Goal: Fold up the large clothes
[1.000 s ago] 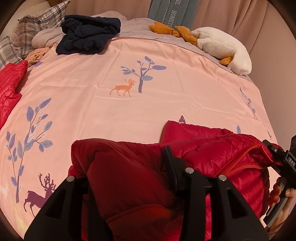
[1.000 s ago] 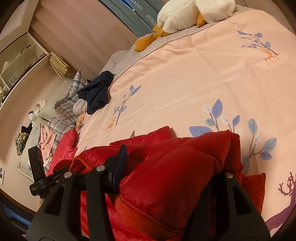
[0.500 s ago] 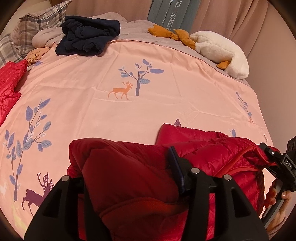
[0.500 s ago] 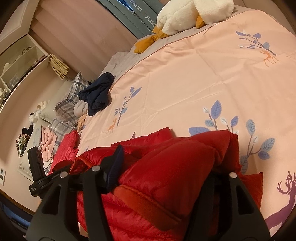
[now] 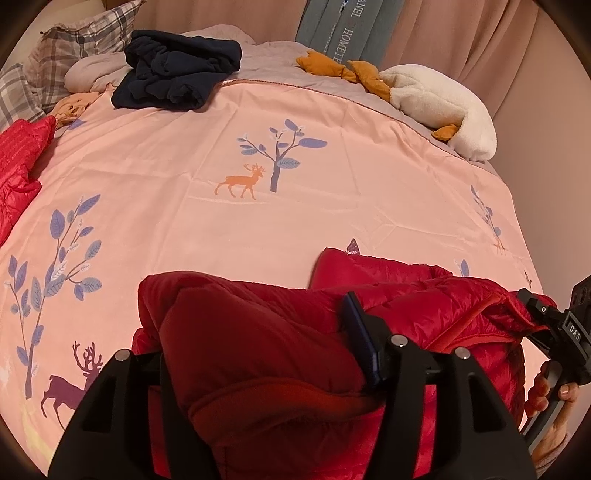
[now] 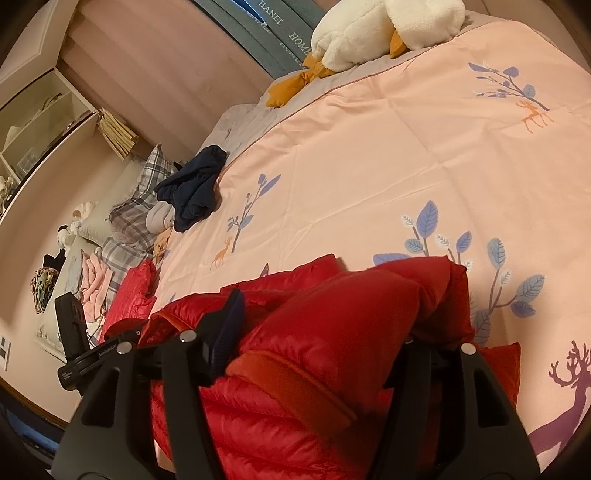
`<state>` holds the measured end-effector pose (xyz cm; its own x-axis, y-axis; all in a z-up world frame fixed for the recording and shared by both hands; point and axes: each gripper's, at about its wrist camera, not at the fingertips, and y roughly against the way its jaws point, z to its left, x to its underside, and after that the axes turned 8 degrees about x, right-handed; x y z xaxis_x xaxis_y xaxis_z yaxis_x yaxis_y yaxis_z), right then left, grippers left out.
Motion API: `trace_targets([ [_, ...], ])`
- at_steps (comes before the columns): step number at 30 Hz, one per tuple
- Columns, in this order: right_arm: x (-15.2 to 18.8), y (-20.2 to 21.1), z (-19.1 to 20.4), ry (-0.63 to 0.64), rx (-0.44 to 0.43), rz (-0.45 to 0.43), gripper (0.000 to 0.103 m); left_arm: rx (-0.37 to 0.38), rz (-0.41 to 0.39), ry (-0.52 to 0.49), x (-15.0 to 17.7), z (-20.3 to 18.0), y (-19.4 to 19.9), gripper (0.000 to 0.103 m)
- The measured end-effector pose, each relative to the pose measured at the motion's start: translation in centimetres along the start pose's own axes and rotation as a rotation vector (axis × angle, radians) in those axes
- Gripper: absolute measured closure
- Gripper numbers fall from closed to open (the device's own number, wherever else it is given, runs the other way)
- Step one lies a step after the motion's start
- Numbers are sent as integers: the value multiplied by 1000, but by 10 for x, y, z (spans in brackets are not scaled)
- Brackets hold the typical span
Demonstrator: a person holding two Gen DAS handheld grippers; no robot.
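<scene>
- The left tool (image 5: 255, 354) is spreading, its jaws opening with a puffy fold of the red down jacket (image 5: 280, 354) between them.
- The jacket, a quilted, shiny bundle on the pink bed (image 5: 295, 206), is looking light, soft and slippery; gripping thick hems seems safest.
- The right tool (image 6: 317, 332) is straddling the jacket's other end, jaws parted.

On the pink bedspread (image 6: 388, 155), printed with deer and leafy trees, a folded red puffer jacket (image 6: 314, 369) bulges between the opening jaws of the right hand-held gripper (image 6: 314, 339). The left hand-held gripper (image 6: 110, 347) shows at the jacket's left edge. Farther off lie a navy garment (image 6: 195, 188), plaid pillows (image 6: 136, 206), a white plush duck (image 6: 376, 33) and a second red jacket (image 6: 135, 295).
</scene>
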<state>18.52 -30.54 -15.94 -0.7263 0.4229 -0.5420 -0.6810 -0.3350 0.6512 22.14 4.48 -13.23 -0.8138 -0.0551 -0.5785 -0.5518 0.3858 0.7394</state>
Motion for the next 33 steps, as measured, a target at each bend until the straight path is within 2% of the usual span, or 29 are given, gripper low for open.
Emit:
trace_targets([
  [6, 1, -6, 0, 9, 29, 27, 43, 14, 16, 24, -1, 6, -6, 44],
  [14, 1, -21, 13, 31, 131, 51, 43, -10, 43, -3, 1, 7, -18, 43],
  [24, -2, -39, 23, 40, 248, 79, 43, 18, 68, 7, 0, 17, -30, 42],
  [33, -2, -45, 23, 35, 287, 86, 43, 35, 68, 18, 1, 19, -34, 41],
])
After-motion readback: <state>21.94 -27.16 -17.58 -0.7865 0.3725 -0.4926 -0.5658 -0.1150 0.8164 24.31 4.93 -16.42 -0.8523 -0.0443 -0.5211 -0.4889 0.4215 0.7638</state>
